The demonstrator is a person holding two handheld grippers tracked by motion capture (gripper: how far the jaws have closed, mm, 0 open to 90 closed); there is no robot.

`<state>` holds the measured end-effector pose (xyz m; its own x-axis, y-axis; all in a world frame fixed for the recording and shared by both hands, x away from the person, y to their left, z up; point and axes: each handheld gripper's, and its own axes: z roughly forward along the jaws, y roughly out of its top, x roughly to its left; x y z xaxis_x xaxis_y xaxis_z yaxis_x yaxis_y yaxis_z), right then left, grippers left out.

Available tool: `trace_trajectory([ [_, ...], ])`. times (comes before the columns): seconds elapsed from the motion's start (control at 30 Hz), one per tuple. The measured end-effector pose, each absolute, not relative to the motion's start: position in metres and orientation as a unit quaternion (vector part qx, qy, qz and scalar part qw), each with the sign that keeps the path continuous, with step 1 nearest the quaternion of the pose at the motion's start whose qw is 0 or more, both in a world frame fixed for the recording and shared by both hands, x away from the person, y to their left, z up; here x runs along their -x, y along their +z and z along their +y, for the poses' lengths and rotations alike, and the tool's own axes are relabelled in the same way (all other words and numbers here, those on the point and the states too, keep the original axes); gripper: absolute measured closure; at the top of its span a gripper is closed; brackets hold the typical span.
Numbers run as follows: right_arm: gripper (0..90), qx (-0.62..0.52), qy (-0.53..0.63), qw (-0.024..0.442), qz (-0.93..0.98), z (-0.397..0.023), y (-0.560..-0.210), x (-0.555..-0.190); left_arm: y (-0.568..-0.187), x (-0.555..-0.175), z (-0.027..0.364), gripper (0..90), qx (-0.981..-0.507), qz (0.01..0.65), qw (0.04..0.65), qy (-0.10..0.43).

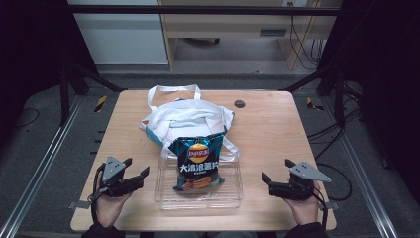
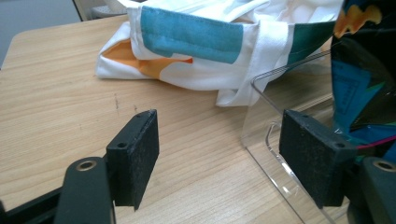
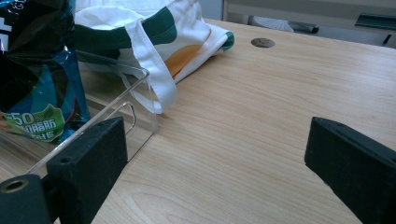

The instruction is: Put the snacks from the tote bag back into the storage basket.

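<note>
On the wooden bench [image 1: 277, 129] in front of you sits a clear plastic tray [image 1: 228, 198], and a dark blue bag of chips [image 1: 197, 163] lies in it, with its top end sticking out over the far edge. Just behind the tray is a white cloth bag [image 1: 185, 116] with teal, green and orange patches, and its top end touches the chips. One white strap [image 3: 156, 84] of the cloth bag hangs down beside the tray's corner. Your left gripper [image 1: 136, 170] is in your left hand [image 1: 106, 206], near the left side of the tray, and its jaws are spread wide with nothing between them. From the left gripper view you can see the tray's clear wall just past one jaw. Your right gripper [image 1: 276, 170] is in your right hand [image 1: 304, 208], near the right side of the tray, and its jaws are wide apart too, holding nothing. A small dark round hole [image 1: 239, 103] shows near the far edge of the bench.
</note>
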<state>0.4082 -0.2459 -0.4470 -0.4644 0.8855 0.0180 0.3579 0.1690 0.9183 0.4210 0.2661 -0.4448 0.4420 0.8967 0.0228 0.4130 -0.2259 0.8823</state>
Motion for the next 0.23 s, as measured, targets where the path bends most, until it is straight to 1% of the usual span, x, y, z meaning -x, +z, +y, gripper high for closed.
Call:
trace_trajectory([
  [0.23, 6.1, -0.440, 0.473, 0.279, 0.710, -0.2477, -0.4473, -0.4088, -0.4446, -0.4202, 0.2653, 28.7, -0.729, 0.445, 0.438, 0.283],
])
